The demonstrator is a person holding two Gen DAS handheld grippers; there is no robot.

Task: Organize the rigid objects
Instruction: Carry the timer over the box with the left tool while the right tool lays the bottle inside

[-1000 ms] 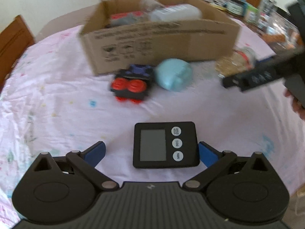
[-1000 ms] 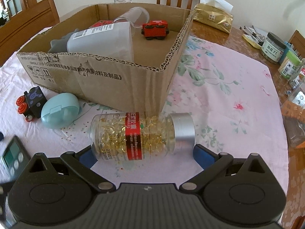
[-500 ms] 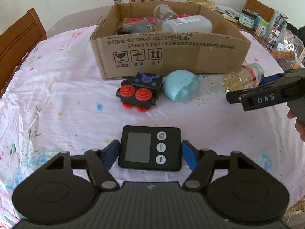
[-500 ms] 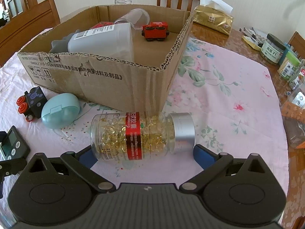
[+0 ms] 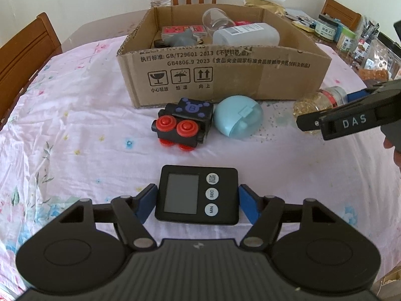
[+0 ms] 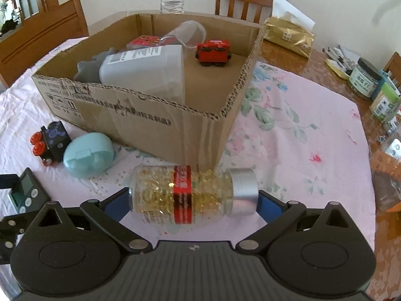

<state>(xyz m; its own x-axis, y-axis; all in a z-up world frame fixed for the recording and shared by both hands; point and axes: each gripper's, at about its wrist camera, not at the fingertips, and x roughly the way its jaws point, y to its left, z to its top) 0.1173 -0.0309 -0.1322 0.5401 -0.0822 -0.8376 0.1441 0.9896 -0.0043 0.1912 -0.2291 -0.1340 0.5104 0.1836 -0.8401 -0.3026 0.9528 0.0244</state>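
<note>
Two handheld grippers work over a round table (image 5: 75,130) spread with a pink floral cloth, and the largest thing on it is an open cardboard box (image 5: 225,75) sitting toward the far side. Inside the box lie a white plastic container (image 6: 145,72) on its side, a clear cup (image 6: 188,33) tipped over, a red toy train car (image 6: 213,51), a flat red packet (image 5: 183,30) and a grey lump (image 5: 183,39) I cannot identify. Just in front of the box's near wall sit a light-blue oval case (image 5: 238,116) and, touching it on its left, a black toy engine (image 5: 184,128) with red buffers.

The right gripper (image 6: 194,200) is held low and level near the box's near right corner, its blue fingers (image 6: 269,204) pressed on the two ends of a capsule bottle (image 6: 190,195): one on the base, the other on the silver cap. The bottle lies crosswise, slightly tilted, and whether it rests on the cloth or is raised I cannot tell.

The left gripper (image 5: 196,200) is low and level at the near edge, pointing toward the box. A black digital timer (image 5: 196,195) lies face up between its fingers (image 5: 146,202), which stand against the timer's sides; contact looks made on both sides, though how firmly is unclear.
</note>
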